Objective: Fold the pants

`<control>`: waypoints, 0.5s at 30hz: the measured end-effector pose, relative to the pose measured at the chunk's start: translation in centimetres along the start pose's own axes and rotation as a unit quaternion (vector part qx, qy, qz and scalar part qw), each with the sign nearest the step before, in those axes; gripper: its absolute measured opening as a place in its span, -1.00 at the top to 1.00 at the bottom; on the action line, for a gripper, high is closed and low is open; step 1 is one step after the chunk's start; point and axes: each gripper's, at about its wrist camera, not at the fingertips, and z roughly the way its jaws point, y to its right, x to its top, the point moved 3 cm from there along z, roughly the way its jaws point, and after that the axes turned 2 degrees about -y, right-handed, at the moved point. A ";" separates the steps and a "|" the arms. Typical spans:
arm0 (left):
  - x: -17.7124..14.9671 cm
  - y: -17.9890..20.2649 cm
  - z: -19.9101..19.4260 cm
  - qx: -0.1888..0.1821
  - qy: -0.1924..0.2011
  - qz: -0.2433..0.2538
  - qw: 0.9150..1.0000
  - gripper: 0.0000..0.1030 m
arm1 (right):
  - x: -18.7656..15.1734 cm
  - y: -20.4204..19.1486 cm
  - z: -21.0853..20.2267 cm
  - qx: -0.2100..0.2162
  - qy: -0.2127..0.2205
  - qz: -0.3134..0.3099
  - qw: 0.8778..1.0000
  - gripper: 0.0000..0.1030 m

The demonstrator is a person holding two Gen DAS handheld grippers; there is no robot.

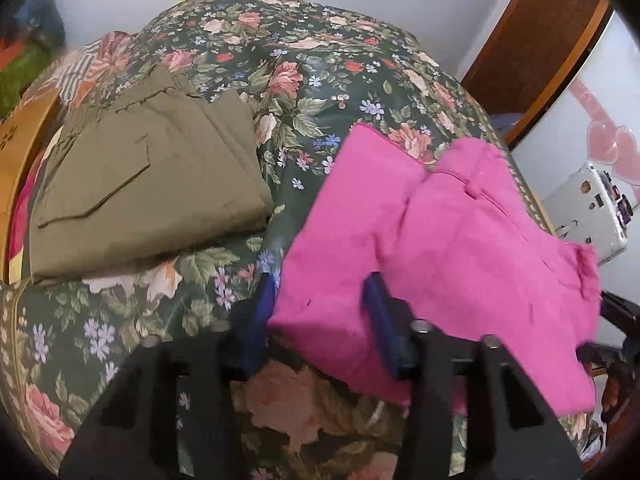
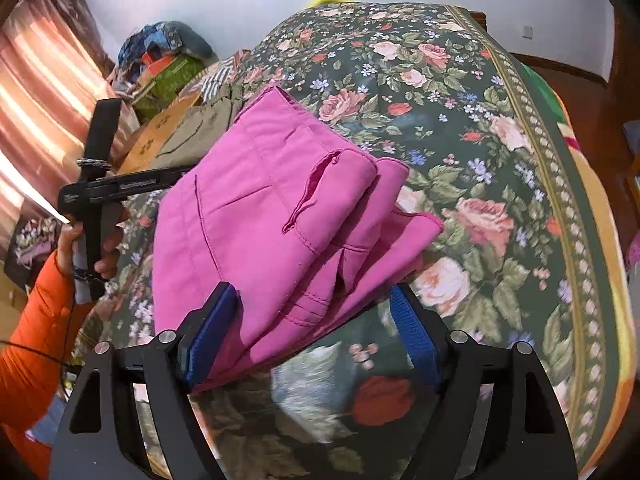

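Note:
The pink pants (image 1: 460, 240) are folded into a thick bundle, lifted above the floral bedspread (image 1: 312, 80). My left gripper (image 1: 320, 300) has its blue fingers on either side of the bundle's near left corner, jaws closed on the cloth. My right gripper (image 2: 312, 320) stands with its jaws wide around the other end of the pink pants (image 2: 280, 200); the layered fold rests between the blue fingers (image 2: 212, 332). The left tool (image 2: 100, 188) and the hand in an orange sleeve show at the left of the right wrist view.
Folded olive pants (image 1: 152, 184) lie on the bed at the left, also in the right wrist view (image 2: 200, 128). A wooden board (image 1: 16, 152) edges the bed's left side. Piled clothes (image 2: 168, 56) sit at the far corner. A white appliance (image 1: 588, 208) stands at right.

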 end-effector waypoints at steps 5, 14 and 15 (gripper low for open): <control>-2.6 1.0 -2.1 0.011 0.004 0.007 1.000 0.63 | 0.9 1.3 -0.2 -0.032 0.004 -0.020 0.999 -0.46; -7.5 2.5 -5.1 0.001 0.003 -0.028 1.000 0.64 | 2.8 4.5 0.7 -0.063 0.015 -0.026 0.998 -0.45; -7.6 2.6 -5.4 0.005 0.006 -0.030 1.000 0.63 | 3.0 4.7 0.8 -0.064 0.015 -0.028 0.997 -0.45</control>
